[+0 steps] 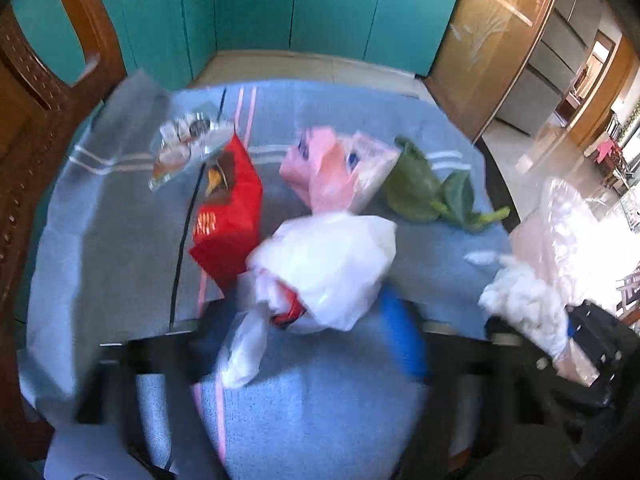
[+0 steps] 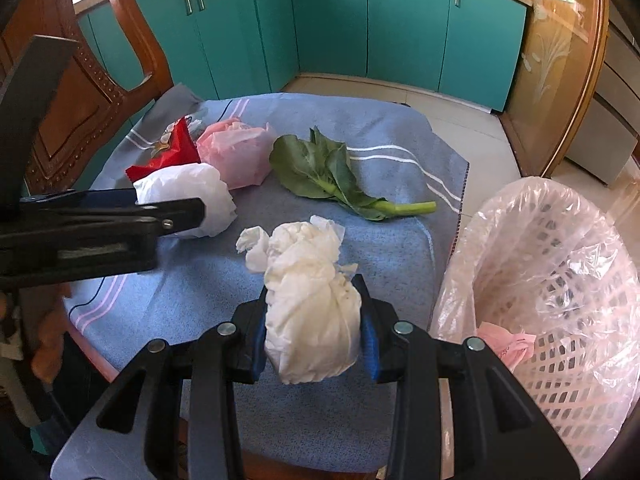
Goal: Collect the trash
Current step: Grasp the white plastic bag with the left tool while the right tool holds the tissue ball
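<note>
Your right gripper squeezes a white tissue wad tight, just beside the bin. Your left gripper pinches a white bag above the blue cloth. A leaf lies near.

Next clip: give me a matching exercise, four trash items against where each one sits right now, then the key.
Items:
1. crumpled tissue
2. white plastic bag
3. leafy green
4. pink scrap

Places:
A. lying on the blue cloth, untouched
B. inside the lined basket
C. between the right tongs
D. at the left tongs

Pairs: 1-C, 2-D, 3-A, 4-B
</note>
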Action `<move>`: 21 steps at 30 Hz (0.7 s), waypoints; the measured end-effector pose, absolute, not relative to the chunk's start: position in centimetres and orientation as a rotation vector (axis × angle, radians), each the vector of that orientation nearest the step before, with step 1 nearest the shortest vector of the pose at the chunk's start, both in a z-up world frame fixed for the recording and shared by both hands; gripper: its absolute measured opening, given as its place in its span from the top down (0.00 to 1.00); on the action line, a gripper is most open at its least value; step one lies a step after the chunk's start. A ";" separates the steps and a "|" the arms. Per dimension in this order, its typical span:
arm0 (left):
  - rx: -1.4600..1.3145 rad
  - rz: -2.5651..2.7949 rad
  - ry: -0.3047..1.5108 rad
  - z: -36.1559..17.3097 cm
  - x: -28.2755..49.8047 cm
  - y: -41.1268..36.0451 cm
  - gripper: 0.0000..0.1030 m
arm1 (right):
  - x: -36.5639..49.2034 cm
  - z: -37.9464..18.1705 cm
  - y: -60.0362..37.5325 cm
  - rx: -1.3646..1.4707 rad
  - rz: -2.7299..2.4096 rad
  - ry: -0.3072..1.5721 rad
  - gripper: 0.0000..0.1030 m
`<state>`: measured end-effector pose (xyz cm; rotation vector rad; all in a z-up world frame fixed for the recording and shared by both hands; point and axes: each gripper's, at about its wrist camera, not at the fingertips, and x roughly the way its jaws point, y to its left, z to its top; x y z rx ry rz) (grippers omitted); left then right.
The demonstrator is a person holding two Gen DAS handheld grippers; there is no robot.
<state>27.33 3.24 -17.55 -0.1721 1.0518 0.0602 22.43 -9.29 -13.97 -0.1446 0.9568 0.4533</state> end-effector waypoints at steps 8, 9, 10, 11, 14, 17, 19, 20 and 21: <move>-0.215 0.091 1.010 -17.0 23.3 6.4 0.74 | 22.5 -14.4 -9.0 -0.151 0.446 0.968 0.64; -0.221 0.094 1.005 -16.8 22.5 6.7 0.74 | 22.5 -14.4 -8.9 -0.153 0.448 0.969 0.64; -0.220 0.098 0.999 -16.6 22.0 6.9 0.74 | 22.5 -14.5 -8.8 -0.157 0.450 0.969 0.64; -0.212 0.105 0.992 -16.5 21.3 7.0 0.74 | 22.4 -14.6 -8.6 -0.161 0.453 0.969 0.64; -0.165 0.132 0.973 -16.0 19.7 7.0 0.74 | 22.3 -14.7 -8.0 -0.171 0.463 0.969 0.64; -0.115 0.160 0.955 -15.2 18.3 6.9 0.74 | 22.2 -14.9 -7.3 -0.183 0.476 0.967 0.64; -0.094 0.178 0.948 -15.0 17.7 7.1 0.74 | 22.0 -15.0 -6.8 -0.194 0.489 0.964 0.64; -0.090 0.182 0.944 -14.9 17.5 7.2 0.74 | 21.9 -15.0 -6.5 -0.200 0.493 0.963 0.64; -0.091 0.188 0.943 -14.9 17.3 7.4 0.74 | 21.9 -15.1 -6.2 -0.207 0.498 0.962 0.64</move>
